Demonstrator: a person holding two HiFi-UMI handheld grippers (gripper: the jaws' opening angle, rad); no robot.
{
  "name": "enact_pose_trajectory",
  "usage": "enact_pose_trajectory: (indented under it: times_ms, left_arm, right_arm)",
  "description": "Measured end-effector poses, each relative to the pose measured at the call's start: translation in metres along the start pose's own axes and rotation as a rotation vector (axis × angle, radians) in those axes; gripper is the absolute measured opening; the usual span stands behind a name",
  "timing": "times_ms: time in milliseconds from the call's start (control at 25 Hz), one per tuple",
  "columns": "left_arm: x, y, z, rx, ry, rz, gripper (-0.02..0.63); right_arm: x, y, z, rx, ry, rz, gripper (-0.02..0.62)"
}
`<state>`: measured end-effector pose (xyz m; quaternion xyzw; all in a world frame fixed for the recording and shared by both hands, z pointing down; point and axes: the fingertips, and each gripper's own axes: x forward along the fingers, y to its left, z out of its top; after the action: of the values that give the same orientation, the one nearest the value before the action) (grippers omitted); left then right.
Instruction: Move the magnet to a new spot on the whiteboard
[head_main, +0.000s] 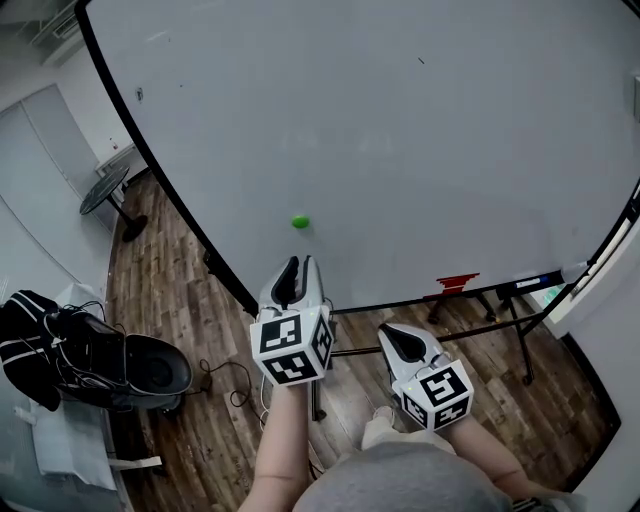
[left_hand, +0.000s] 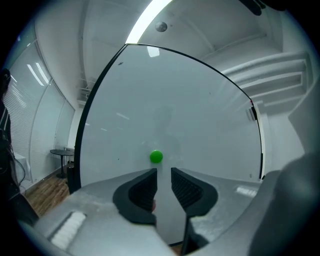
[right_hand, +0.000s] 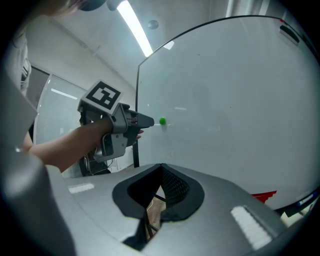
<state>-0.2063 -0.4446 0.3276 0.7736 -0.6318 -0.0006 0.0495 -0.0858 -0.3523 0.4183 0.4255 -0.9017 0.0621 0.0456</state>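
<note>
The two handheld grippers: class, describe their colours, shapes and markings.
Both the left gripper and the right gripper have light grey, wedge-shaped bodies with black ribbed pads inside. Each carries a white cube printed with black square markers. The forearms behind them are bare, without sleeves.

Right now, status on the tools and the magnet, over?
Left tool open, empty, aimed at green magnet. Right tool shut, held low. Magnet on whiteboard, untouched. Nothing in the way.

- Office or meeting room.
- Large freestanding whiteboard (head_main: 420, 130) on a black frame.
- Wood-plank floor (head_main: 165, 300); round side table (head_main: 104, 189).
- Ceiling strip light (left_hand: 150, 19).
</note>
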Motion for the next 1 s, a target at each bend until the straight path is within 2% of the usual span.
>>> enact_pose_trajectory:
  times_ms: [440, 1000]
  left_arm:
    - [0.056, 0.015, 0.017, 0.02, -0.02, 0.042, 0.153]
    - [0.063, 0.02, 0.024, 0.061, -0.05, 0.119, 0.15]
  right_arm:
    - [0.036, -0.029, 0.009, 0.017, -0.001, 0.015, -0.002]
    - [0.049, -0.035, 0.002, 0.01, 0.021, 0.012, -0.002]
